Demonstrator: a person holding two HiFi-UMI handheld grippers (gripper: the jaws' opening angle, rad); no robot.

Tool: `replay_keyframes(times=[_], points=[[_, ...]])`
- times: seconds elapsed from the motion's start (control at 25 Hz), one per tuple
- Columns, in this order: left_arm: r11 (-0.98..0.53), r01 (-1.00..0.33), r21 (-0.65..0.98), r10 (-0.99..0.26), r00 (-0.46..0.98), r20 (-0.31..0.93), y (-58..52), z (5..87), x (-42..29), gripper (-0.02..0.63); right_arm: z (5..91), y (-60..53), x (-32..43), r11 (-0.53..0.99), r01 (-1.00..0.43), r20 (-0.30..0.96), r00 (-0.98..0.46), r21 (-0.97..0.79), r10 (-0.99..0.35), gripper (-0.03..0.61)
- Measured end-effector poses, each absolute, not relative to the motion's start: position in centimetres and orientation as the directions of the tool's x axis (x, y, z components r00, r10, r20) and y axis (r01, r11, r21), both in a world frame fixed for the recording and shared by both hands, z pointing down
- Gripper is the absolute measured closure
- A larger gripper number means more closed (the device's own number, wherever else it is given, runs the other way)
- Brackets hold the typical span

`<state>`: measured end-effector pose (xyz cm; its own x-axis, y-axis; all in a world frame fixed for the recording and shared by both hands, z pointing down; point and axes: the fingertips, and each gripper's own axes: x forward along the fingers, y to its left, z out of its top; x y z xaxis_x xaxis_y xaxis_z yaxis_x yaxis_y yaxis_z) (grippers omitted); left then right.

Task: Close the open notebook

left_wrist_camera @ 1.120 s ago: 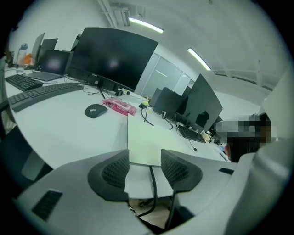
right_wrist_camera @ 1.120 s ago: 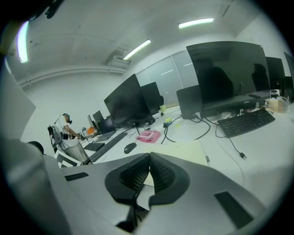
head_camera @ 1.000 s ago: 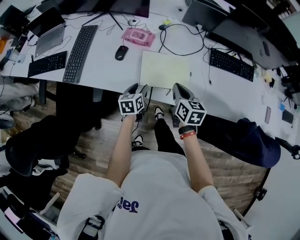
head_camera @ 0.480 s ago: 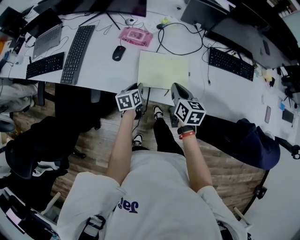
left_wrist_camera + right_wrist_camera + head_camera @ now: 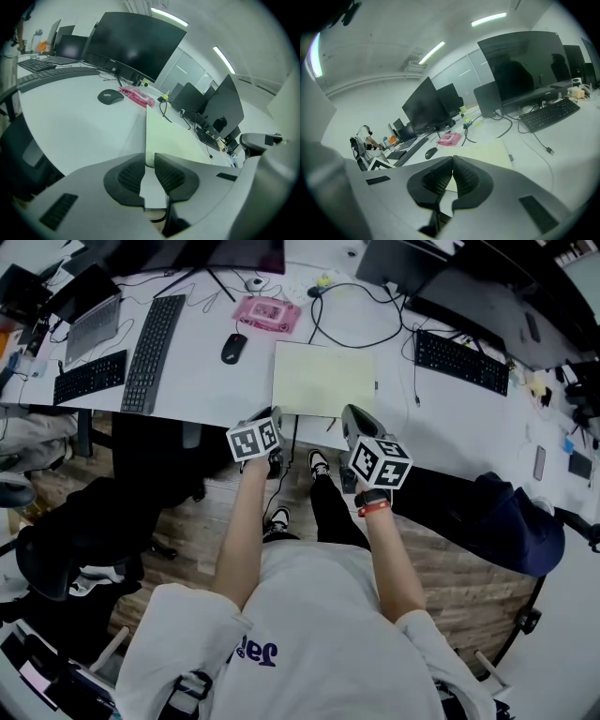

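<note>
Notebook (image 5: 323,379) lies flat on the white desk (image 5: 206,381), just past both grippers. Left gripper (image 5: 270,418) has just been closing, with a slim gap left by the notebook's near corner. Right gripper (image 5: 354,415) is pinched together, empty.

your notebook (image 5: 323,379) is pale yellow-green, the desk (image 5: 211,385) white, the mouse (image 5: 232,348) and keyboard (image 5: 153,351) black, the case (image 5: 272,312) pink. your grey left gripper (image 5: 272,415) and right gripper (image 5: 350,414) carry black-and-white square markers; your wristband (image 5: 373,509) is red.
</note>
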<state>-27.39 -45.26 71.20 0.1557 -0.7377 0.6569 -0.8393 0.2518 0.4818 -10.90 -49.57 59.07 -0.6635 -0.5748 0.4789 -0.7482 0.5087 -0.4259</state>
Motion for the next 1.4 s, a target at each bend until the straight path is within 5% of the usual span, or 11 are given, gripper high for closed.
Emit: replay_keyframes(times=[1.4], points=[[0.034, -0.958, 0.284, -0.773, 0.155, 0.615, -48.2, 64.7, -24.3, 0.558, 57.9, -50.0, -7.9, 0.453, -0.769, 0.443, -0.633, -0.451, -0.635, 0.578]])
